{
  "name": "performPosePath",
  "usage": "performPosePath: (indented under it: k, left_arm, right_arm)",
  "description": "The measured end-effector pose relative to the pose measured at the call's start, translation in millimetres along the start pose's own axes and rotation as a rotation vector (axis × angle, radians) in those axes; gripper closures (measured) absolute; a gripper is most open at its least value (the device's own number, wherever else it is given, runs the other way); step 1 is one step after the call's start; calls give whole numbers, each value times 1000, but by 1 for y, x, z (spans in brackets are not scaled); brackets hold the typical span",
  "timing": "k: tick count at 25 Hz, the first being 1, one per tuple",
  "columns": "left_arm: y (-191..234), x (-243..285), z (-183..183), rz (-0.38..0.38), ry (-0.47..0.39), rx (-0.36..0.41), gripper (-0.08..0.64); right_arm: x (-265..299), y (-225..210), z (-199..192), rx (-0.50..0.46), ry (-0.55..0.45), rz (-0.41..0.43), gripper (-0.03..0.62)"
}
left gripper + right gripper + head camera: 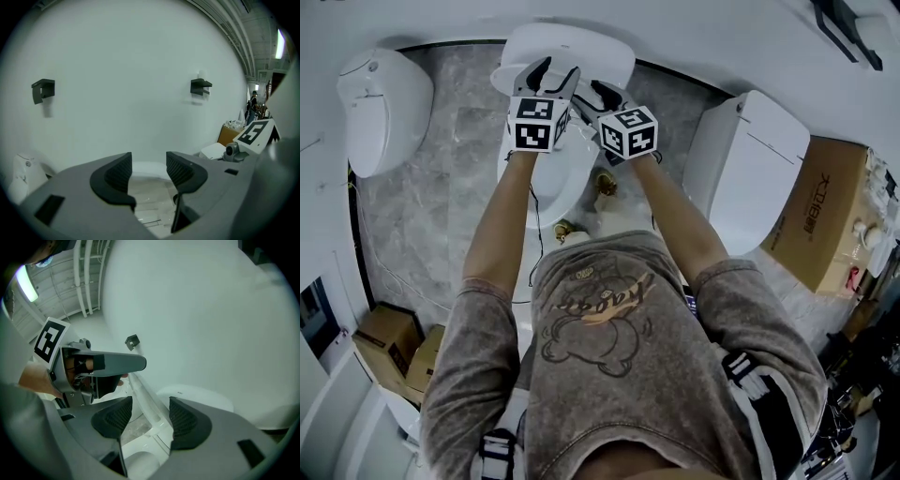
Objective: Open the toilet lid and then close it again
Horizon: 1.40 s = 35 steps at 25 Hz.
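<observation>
The white toilet [546, 183] stands straight ahead of me, and its lid [569, 49] is lifted part way toward the wall. Both grippers are at the lid's front rim. My left gripper [553, 77] is open, and the lid's white top [150, 165] shows between its spread jaws in the left gripper view [149, 169]. My right gripper [605, 98] is open too; in the right gripper view [150, 414] the lid's thin edge [143, 399] runs up through the gap between its jaws, touching neither that I can see. The left gripper [108, 364] hangs just left of that edge.
Another white toilet [384, 108] stands at the left and a boxier one [750, 169] at the right. A cardboard box [825, 211] sits beyond that, with more boxes [389, 337] at the lower left. Brass fittings [605, 183] lie on the marble floor. Two dark brackets [200, 86] hang on the wall.
</observation>
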<state>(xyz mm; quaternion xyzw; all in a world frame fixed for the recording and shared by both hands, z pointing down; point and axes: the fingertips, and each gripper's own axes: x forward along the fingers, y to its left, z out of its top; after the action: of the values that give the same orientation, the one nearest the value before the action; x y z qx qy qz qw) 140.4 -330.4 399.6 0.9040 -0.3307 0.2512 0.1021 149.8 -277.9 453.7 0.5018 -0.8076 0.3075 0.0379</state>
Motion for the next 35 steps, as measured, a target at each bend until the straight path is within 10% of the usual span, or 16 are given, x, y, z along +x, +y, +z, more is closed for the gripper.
performPosePath:
  k: [22,35]
  left_arm:
    - [-37,-203,-165,66,-4,-113,344]
    - [-44,-248,-284,140,79,-244,365]
  right_arm:
    - [-59,167,-158,-111,158,30,344]
    - [-62,210,-261,-137,358,215,342]
